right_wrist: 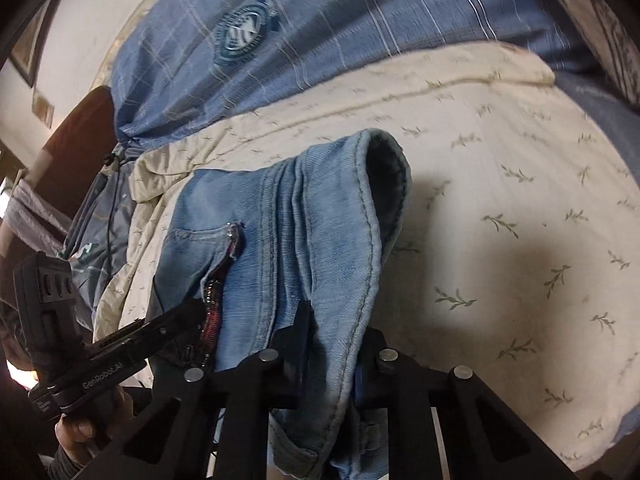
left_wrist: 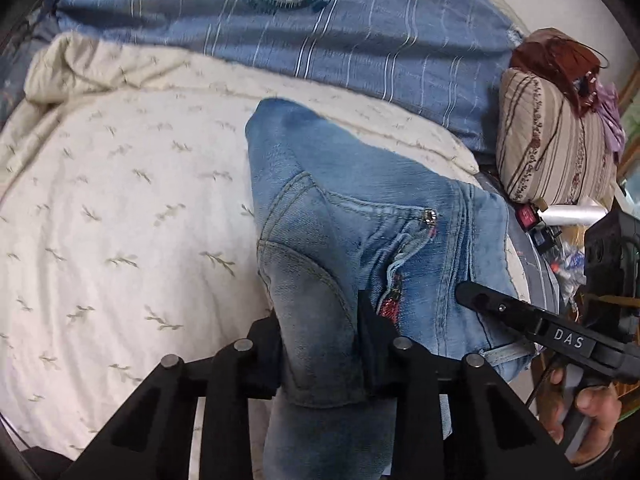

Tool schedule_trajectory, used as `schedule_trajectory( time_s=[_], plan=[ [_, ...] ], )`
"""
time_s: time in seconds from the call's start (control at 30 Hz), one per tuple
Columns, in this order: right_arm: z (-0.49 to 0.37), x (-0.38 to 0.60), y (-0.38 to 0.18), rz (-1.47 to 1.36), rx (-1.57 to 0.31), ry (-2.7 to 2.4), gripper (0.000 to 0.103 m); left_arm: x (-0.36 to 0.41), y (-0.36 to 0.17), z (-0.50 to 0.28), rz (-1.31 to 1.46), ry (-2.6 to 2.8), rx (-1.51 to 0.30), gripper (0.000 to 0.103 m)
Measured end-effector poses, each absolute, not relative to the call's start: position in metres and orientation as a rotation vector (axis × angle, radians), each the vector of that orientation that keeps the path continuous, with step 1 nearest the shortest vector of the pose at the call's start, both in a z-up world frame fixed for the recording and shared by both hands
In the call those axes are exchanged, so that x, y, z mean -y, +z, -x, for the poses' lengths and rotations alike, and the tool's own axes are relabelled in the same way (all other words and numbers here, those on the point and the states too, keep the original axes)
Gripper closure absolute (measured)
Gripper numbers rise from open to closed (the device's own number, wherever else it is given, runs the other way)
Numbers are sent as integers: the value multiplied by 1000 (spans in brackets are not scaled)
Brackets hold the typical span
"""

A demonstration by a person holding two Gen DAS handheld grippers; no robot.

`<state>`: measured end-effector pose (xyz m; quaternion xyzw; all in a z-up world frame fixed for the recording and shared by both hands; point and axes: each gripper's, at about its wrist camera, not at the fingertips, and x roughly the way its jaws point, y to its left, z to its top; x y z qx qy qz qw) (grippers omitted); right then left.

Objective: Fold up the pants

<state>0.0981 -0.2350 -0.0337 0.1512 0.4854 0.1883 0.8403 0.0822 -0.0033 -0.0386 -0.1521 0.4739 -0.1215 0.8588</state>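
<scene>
Left gripper (left_wrist: 320, 344): clamped on a thick fold of the jeans (left_wrist: 340, 240), denim bunched between its two fingers, close to the hinge end rather than the tips.
Right gripper (right_wrist: 332, 360): also closed on denim, pinching a hemmed edge that loops up ahead of its fingers and droops over to its right.
Where the jeans are: held up off the cream quilt (left_wrist: 120, 220), hanging between the two tools; the zip pocket (left_wrist: 428, 216) lies just ahead of the left gripper, to its right side.
Step in hand, as I judge it: carrying a doubled section over to lay it down flat.
Doing it well: keep both tools level with each other and pull gently apart, so the cloth between them goes taut before it lands.
Landing spot: the open quilt ahead of both grippers, short of the blue striped cover (left_wrist: 340, 40) beyond.
Watch for: the looped hem ahead of the right tool folding under itself; let it touch down first, then drag back to smooth.
Release: only once the denim lies flat.
</scene>
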Motion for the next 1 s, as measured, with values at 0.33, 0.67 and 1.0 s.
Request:
schedule_trajectory(
  time_s=[0.33, 0.67, 1.0],
  plan=[
    [-115, 190, 40, -279, -890, 503, 87, -50, 36, -89, 280, -217, -823, 70],
    [-166, 161, -8, -337, -991, 516, 87, -77, -23, -123, 323, -169, -958, 68],
    [-171, 159, -57, -265, -1042, 419, 36, -81, -64, -121, 330, -47, -969, 26]
  ],
)
